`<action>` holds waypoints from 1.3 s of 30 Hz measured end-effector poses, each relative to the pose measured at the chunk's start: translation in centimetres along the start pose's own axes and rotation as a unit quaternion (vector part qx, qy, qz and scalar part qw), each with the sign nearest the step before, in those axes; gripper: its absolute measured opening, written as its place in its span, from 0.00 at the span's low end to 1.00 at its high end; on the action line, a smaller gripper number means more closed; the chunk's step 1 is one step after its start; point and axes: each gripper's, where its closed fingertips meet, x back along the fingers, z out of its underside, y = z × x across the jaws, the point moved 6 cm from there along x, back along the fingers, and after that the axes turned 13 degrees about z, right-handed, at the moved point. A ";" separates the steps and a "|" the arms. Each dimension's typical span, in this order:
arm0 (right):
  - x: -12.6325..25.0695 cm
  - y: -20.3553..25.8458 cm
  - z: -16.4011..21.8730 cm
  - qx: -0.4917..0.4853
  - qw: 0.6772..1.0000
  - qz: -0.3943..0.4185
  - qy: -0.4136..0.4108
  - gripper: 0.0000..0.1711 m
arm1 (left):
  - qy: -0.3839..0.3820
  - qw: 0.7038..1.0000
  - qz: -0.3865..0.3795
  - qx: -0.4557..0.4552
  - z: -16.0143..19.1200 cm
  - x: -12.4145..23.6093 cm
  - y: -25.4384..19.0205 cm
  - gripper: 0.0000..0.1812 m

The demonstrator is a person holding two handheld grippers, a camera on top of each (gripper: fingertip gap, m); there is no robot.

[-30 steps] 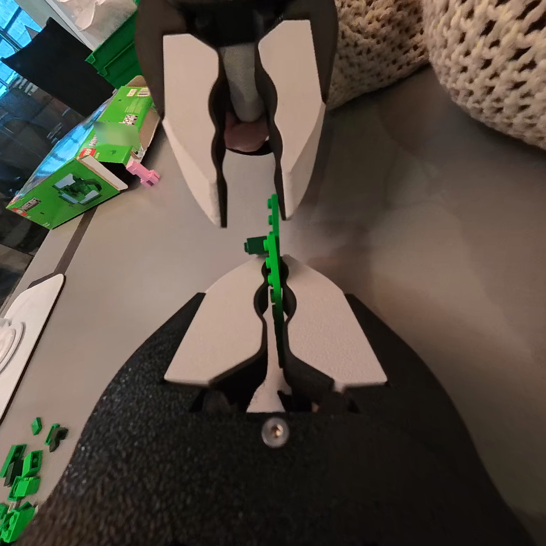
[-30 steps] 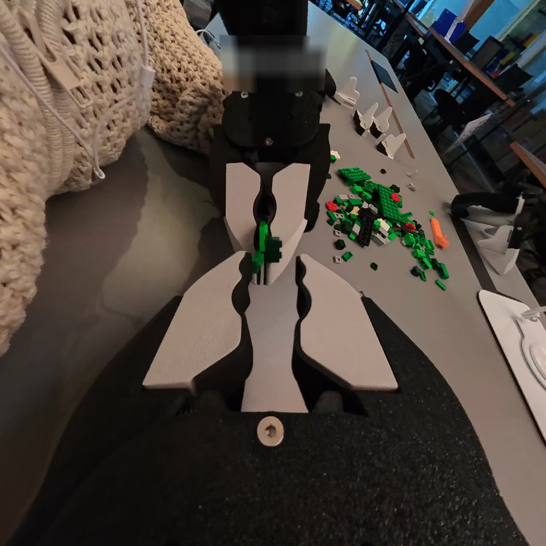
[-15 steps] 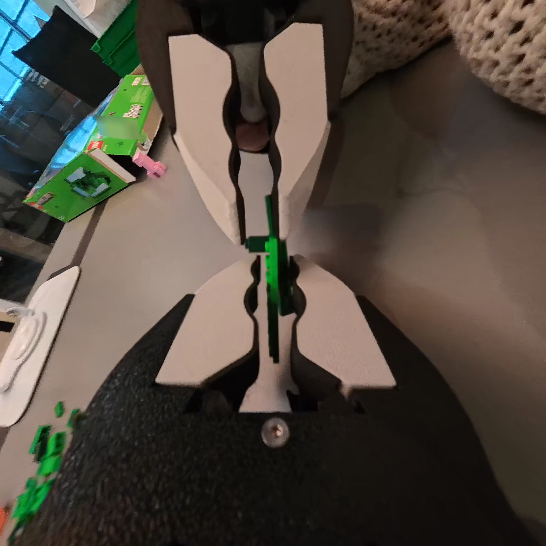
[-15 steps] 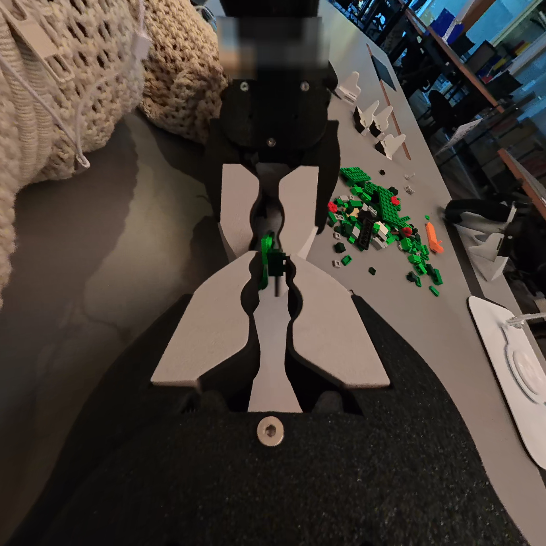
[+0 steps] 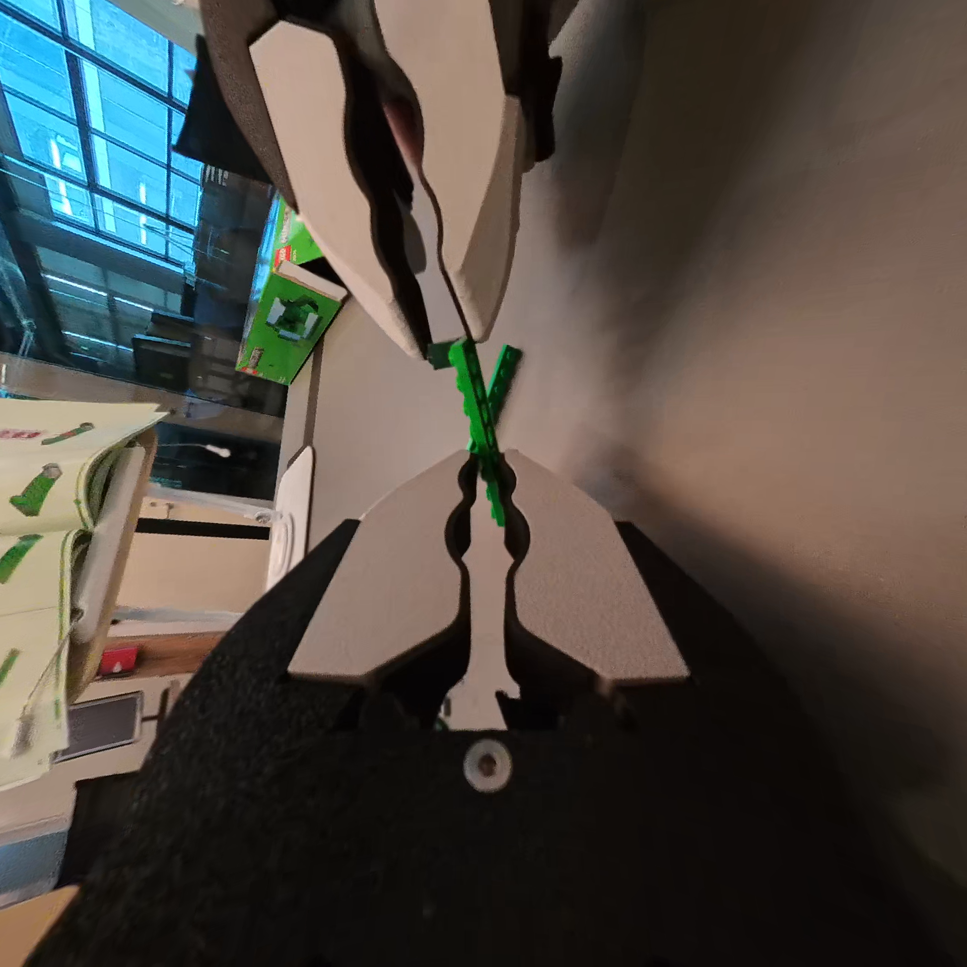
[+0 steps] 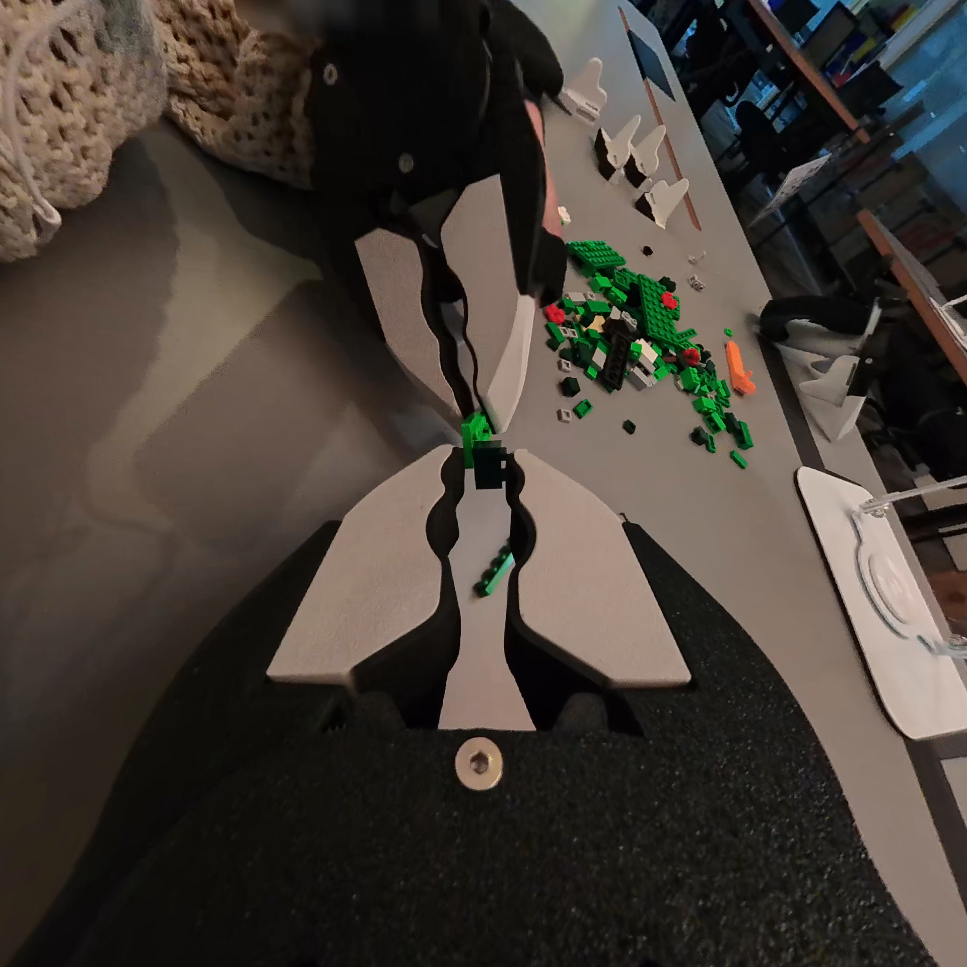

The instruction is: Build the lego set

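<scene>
My left gripper (image 5: 487, 461) is shut on the edge of a bright green plate (image 5: 475, 390), held above the grey table (image 5: 732, 314). A dark green brick (image 5: 438, 357) sits on the plate's far end. My right gripper (image 6: 484, 454) faces the left one tip to tip and is shut on that dark green brick (image 6: 489, 468). The left gripper (image 6: 479, 416) shows in the right wrist view, holding the bright green plate (image 6: 475, 430). A second thin green plate (image 6: 494, 573) is loose under the grippers and also shows in the left wrist view (image 5: 505, 369). I cannot tell whether it lies on the table.
A pile of loose green, black, white and red bricks (image 6: 638, 335) lies on the table, with an orange separator tool (image 6: 738, 374) beside it. A white pad (image 6: 879, 591) lies at the right edge. Cream knitted items (image 6: 68, 104) are on the left. A green box (image 5: 285, 324) and a booklet (image 5: 47, 497) are farther off.
The right gripper has closed onto the dark green brick. Both grippers have tilted, and the left view has rolled sideways. A second green plate now shows loose below them.
</scene>
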 end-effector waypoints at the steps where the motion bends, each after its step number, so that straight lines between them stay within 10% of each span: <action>1: -0.1 0.1 0.1 0.001 1.000 -0.002 0.004 0.09 | 0.007 1.000 -0.002 -0.001 0.1 0.0 0.0 0.03; 12: -0.4 -1.0 5.2 -0.143 0.970 -0.040 0.194 0.12 | -0.037 0.992 -0.098 0.067 1.4 1.6 2.4 0.02; 26: 1.3 -3.6 3.9 -0.322 0.919 -0.044 0.221 0.03 | -0.097 0.968 -0.197 0.125 1.8 2.7 3.9 0.02; 33: 5.4 -9.1 3.9 -0.238 0.858 -0.111 0.442 0.03 | -0.147 0.951 -0.247 0.116 1.6 3.0 5.1 0.02; 36: 7.1 -10.1 4.0 -0.085 0.781 -0.162 0.597 0.03 | -0.169 0.947 -0.239 0.133 2.0 2.1 6.3 0.02; 39: 8.1 -8.8 4.1 -0.083 0.622 -0.251 0.737 0.03 | -0.192 0.939 -0.241 0.150 2.6 1.9 7.3 0.02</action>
